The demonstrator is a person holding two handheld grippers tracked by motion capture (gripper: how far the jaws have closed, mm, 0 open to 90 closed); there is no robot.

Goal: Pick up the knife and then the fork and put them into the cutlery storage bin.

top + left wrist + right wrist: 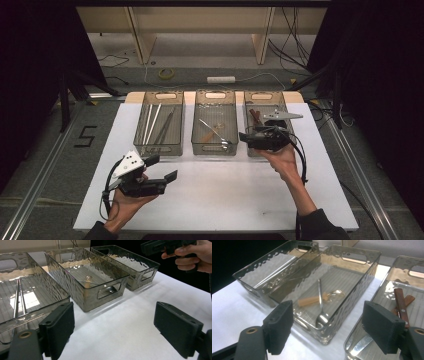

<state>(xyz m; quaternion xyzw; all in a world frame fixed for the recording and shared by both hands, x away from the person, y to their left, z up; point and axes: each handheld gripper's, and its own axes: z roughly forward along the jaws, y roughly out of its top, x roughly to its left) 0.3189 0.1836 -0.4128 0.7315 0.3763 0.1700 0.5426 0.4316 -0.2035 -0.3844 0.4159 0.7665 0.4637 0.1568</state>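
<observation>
Over the near end of the right bin [248, 111], the right tool [243, 136] hangs with jaws wide apart and nothing between them, its camera looking across the middle bin [352, 293] at a spoon [321, 305] and a wooden-handled piece beside it. Brown-handled knives [401, 303] lie in the right bin. The left tool [165, 168] waits low over the white desk [225, 195], equally open and empty. This looks like the approach before a pick; which utensil is meant is hard to tell. Next the right tool must descend and straddle one handle.
</observation>
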